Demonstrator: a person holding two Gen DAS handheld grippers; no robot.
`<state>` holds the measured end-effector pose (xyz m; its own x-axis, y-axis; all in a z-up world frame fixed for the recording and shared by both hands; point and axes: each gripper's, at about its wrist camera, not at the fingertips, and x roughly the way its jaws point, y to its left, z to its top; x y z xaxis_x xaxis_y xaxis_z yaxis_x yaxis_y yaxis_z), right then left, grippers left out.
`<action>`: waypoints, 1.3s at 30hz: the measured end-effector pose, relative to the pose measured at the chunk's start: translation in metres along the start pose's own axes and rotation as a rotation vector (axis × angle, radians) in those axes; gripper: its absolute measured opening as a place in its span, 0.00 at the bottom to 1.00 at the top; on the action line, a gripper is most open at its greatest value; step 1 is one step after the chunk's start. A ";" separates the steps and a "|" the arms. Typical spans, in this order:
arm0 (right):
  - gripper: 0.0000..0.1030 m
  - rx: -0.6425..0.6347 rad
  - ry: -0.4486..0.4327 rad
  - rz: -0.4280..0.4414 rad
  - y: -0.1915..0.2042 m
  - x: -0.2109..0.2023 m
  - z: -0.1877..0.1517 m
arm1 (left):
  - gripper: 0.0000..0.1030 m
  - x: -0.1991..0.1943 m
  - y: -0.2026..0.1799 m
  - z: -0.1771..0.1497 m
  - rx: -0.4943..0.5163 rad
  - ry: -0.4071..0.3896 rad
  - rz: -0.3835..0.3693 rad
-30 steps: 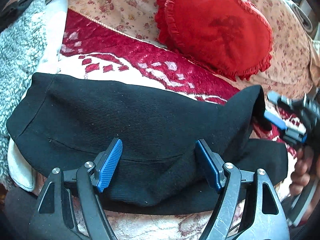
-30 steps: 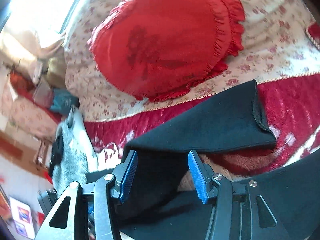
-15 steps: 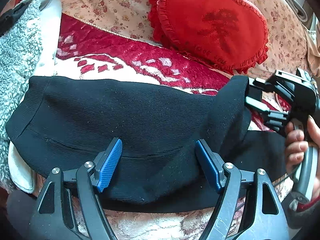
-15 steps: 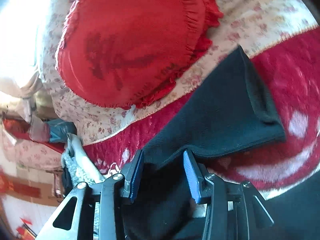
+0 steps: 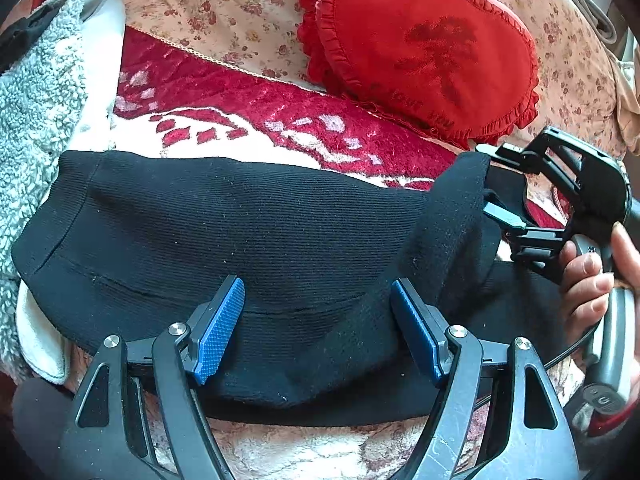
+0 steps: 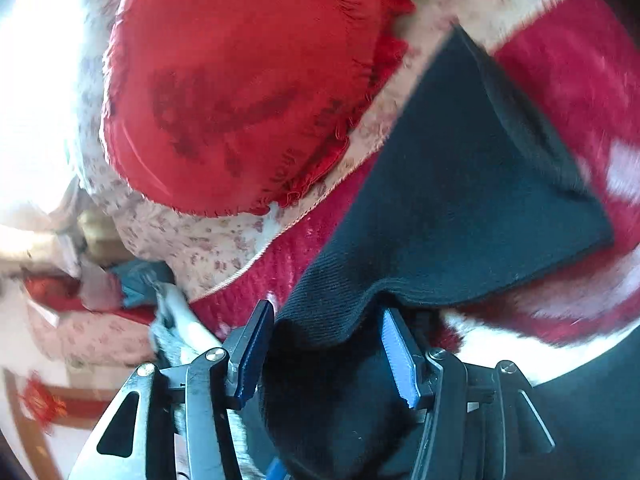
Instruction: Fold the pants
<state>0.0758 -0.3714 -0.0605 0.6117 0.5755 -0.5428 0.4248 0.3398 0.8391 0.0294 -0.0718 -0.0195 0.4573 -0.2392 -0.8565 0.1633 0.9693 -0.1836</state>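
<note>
Right tongs [image 6: 326, 354] reopened w/ pants [image 5: 248, 240] hem between, dropped lower.

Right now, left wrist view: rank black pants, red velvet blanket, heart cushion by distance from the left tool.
1. black pants, right under the left tool.
2. red velvet blanket, just beyond the pants.
3. heart cushion, farthest, upper right on the floral cover.

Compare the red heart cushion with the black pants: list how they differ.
The red heart cushion is puffy with a ruffled edge; the black pants lie flat and ribbed. The cushion rests on the floral cover, the pants mostly on the red-and-white blanket. Both are soft fabric.
</note>
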 end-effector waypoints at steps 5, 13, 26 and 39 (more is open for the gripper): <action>0.04 -0.078 -0.061 -0.018 0.001 -0.011 0.005 | 0.74 0.000 0.002 0.001 0.001 0.007 -0.004; 0.04 -0.420 -0.225 -0.122 0.030 -0.112 -0.022 | 0.74 -0.009 0.008 -0.006 -0.020 0.044 -0.076; 0.04 -0.606 -0.017 -0.514 -0.049 -0.135 -0.083 | 0.74 -0.024 0.017 -0.025 -0.037 0.038 -0.038; 0.28 -0.890 0.117 -0.405 0.003 -0.113 -0.138 | 0.74 -0.044 0.039 -0.026 -0.124 0.009 -0.040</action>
<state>-0.0839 -0.3331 0.0080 0.4400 0.3459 -0.8287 -0.0994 0.9359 0.3379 -0.0073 -0.0220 -0.0019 0.4450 -0.2775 -0.8514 0.0714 0.9587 -0.2752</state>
